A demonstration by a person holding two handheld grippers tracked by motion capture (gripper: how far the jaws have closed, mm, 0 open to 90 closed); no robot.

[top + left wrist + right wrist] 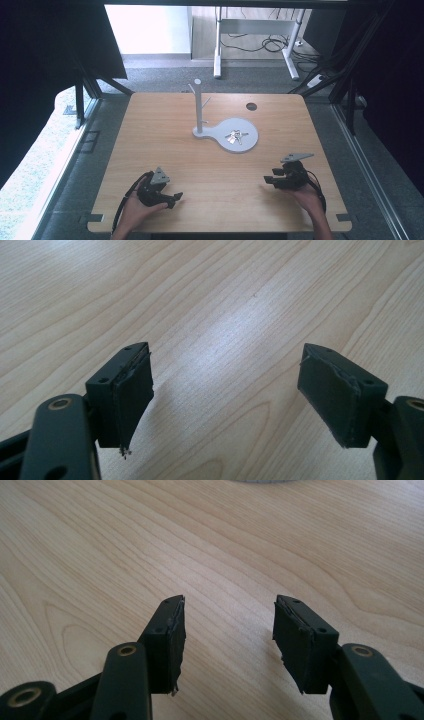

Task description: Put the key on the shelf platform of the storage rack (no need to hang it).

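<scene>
A white stand [198,107] with an upright post and short pegs rises from a flat oval base [247,145] in the middle of the wooden table [150,130]. A bunch of keys [235,136] lies on that base. My left gripper [176,199] rests low at the near left of the table, jaws apart, nothing between them; the left gripper view shows bare wood between the pads [131,395]. My right gripper [268,180] sits at the near right, open and empty, with bare wood between its pads [172,640] too.
A round hole [251,106] marks the table's far right part. The base's rim [260,481] peeks in at the top of the right gripper view. Beyond the table stand white desk legs [218,60] and cables on the floor.
</scene>
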